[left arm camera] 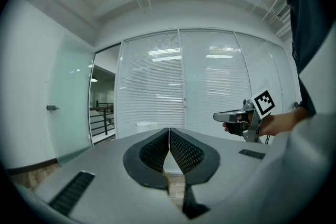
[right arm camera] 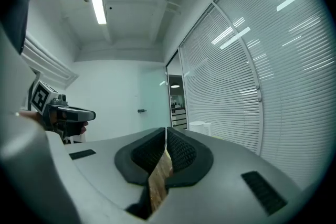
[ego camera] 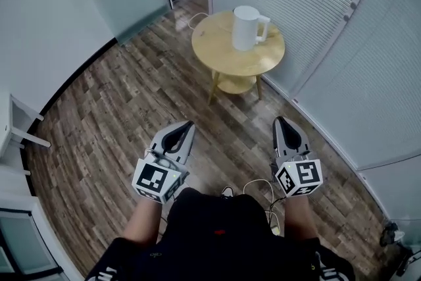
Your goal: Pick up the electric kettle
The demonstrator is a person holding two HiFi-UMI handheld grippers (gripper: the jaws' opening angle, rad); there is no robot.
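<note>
**Item 1.** Electric kettle (ego camera: pixel 247 27): white, cylindrical, upright on a round wooden surface (ego camera: pixel 220 61). In the head view it stands toward 12 o'clock with its handle turned to 3 o'clock. It is well apart from both grippers.

**Item 2.** Left gripper (ego camera: pixel 189 124): at 7 o'clock in the head view. Its jaws are pressed together with nothing between them.

**Item 3.** Right gripper (ego camera: pixel 279 120): at 5 o'clock in the head view. Its jaws are likewise pressed together and empty.

**Head view only:**
- the plank floor (ego camera: pixel 131 108)
- the surface's lower shelf and legs
- the person's dark clothing at 6 o'clock

**Gripper views only:**
- The ceiling shows, with a strip light (right arm camera: pixel 98 3) in the right gripper view.
- The kettle is a small white shape just above the jaw tips, at 11 o'clock in the left gripper view and 1 o'clock in the right.
- The left gripper view shows the right gripper in a hand at 3 o'clock; the right gripper view shows the left gripper at 9 o'clock.

**Markings:** each gripper's cube bears black-and-white square markers.
</note>
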